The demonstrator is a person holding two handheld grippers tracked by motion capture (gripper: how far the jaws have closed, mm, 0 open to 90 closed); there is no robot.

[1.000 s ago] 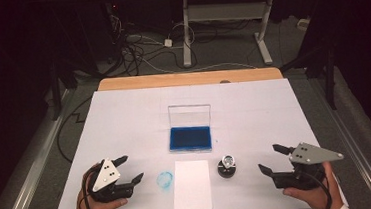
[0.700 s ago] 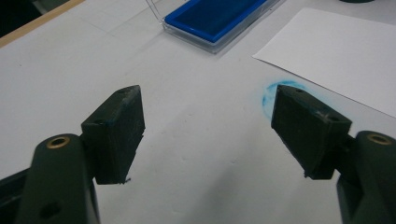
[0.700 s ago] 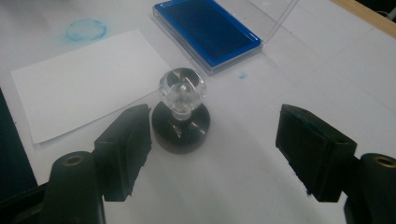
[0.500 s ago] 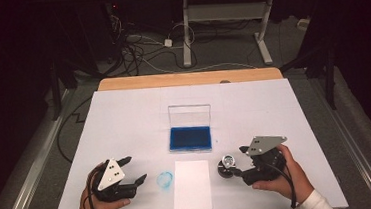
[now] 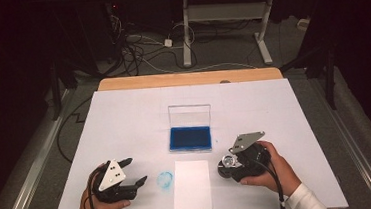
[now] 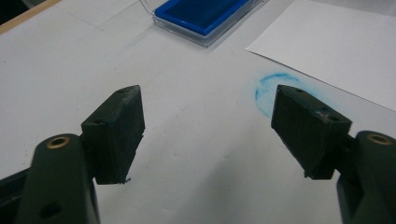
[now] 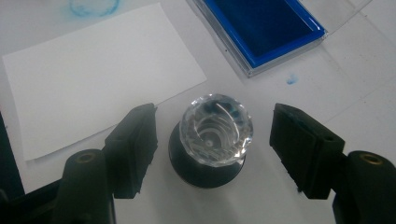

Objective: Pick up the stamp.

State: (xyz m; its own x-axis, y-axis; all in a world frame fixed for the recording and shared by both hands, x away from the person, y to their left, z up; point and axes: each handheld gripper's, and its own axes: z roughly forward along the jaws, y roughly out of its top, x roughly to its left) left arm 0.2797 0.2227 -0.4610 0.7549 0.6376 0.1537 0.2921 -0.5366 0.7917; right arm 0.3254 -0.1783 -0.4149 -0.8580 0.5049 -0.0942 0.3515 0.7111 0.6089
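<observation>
The right tool [image 5: 228, 164] sits low over the white surface [image 5: 124, 119] with its two black jaws set either side of a stamp [image 7: 215, 135] that has a faceted clear knob on a round black base. In the right gripper view the jaws have just been closing in on that stamp, yet a gap shows on each side of the knob and neither pad presses on it, so the tool stands partly open and grips nothing. The stamp stands upright on the surface, just beside the right edge of a white sheet of paper [image 5: 192, 184] and a little nearer the person than an open blue ink pad [image 5: 190, 138], whose clear lid is raised at its far side. A small blue speck marks the surface beside the ink pad in the right gripper view. The left tool [image 5: 134, 172] rests near the front left of the surface, jaws parted about halfway with nothing between them, as the left gripper view shows bare surface in the gap. Just ahead of its jaws lies a faint blue ring smudge [image 5: 165, 179], close to the left edge of the paper.
</observation>
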